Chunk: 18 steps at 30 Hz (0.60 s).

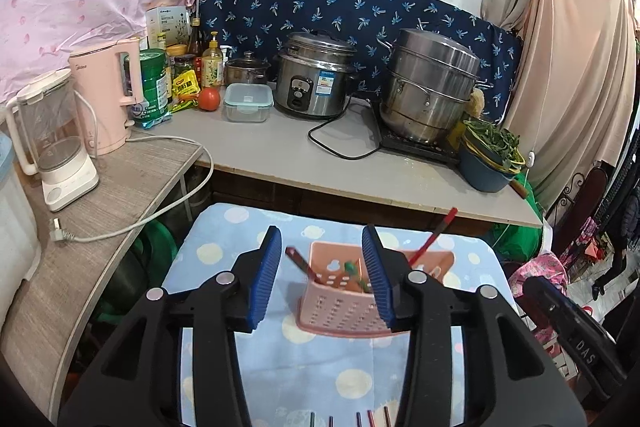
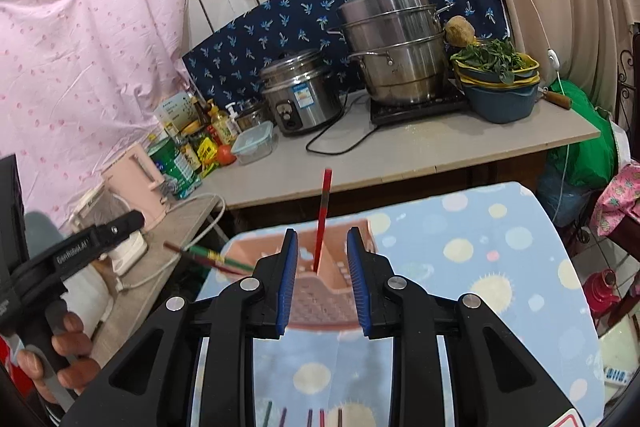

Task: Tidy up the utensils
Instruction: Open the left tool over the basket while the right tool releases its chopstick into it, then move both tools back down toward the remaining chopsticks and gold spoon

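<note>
showing, from largest to smallest, the work area of a partly finished utensil sort. the padded surface with a blue dotted cover carries the pink perforated utensil holder, which stands near its far edge, below the grey countertop. left gripper: fingers spread wide, grasping nothing, with the holder framed between them. right gripper: fingers likewise released and empty, poised just over the holder. one red chopstick stands nearly upright in a compartment; further chopsticks, brown and green, lean out over the holder's left side. several more chopstick tips lie in a row on the cover at the near edge, well apart from the holder. judged progress: some pieces are stowed, roughly five remain to be collected.
</note>
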Tool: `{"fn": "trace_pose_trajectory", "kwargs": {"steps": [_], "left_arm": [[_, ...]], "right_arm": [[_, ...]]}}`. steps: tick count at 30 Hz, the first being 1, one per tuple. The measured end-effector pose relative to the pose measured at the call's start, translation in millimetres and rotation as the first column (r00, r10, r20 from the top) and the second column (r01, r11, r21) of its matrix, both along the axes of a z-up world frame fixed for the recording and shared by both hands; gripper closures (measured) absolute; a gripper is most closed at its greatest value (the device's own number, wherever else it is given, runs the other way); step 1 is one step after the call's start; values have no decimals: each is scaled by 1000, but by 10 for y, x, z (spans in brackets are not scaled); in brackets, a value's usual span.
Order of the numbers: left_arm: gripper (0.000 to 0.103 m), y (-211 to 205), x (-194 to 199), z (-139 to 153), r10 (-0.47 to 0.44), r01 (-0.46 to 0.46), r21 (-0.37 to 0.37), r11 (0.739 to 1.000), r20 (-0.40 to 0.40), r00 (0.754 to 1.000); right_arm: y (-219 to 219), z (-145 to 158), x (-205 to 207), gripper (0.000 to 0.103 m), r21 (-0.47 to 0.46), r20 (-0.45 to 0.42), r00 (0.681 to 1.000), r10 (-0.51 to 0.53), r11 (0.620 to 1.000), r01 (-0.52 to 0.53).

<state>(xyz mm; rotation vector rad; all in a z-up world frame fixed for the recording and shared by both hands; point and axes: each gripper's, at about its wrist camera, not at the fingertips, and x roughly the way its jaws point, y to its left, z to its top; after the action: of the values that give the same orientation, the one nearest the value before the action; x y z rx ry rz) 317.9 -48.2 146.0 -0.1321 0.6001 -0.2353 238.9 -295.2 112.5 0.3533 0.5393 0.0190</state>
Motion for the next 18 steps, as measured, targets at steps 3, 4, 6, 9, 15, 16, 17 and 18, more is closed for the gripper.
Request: {"fn": "trace_pose_trajectory", "kwargs": {"steps": [3,4,6,9,15,16,17,18], "left_arm": [[61,40,-160,-58,-6,7,14,1000,-6,1000],[61,55,-218,-91,-8,8,24,1000,-11,1000],[61,94,-340,-171,-2,3,40,999,-24,1000],[61,129,-493,-284,-2,4,49,999,-47,999],[60,160,-809,-586,2,10,111,994,-105,994],[60,161,-867,-646,2,13,123,992,-116,993],[60,150,-914,-697,3,14,138,990,-123,992],[60,139,-963,-744,5,16,155,988,-132,991]], "right_arm": [[75,-91,-219,78,-28,-22,1000,16,999,-17],[96,-125,-289,78,-42,-31,999,18,999,-19],[141,-212,-453,78,-62,-50,999,22,998,-25],[183,-352,-645,78,-59,-86,996,38,997,-43],[280,-638,-1021,78,-71,-148,988,48,996,-59],[299,-686,-1067,78,-70,-162,986,49,996,-61],[319,-744,-1123,78,-67,-175,983,54,996,-66],[334,-789,-1171,78,-60,-185,981,59,996,-71]]}}
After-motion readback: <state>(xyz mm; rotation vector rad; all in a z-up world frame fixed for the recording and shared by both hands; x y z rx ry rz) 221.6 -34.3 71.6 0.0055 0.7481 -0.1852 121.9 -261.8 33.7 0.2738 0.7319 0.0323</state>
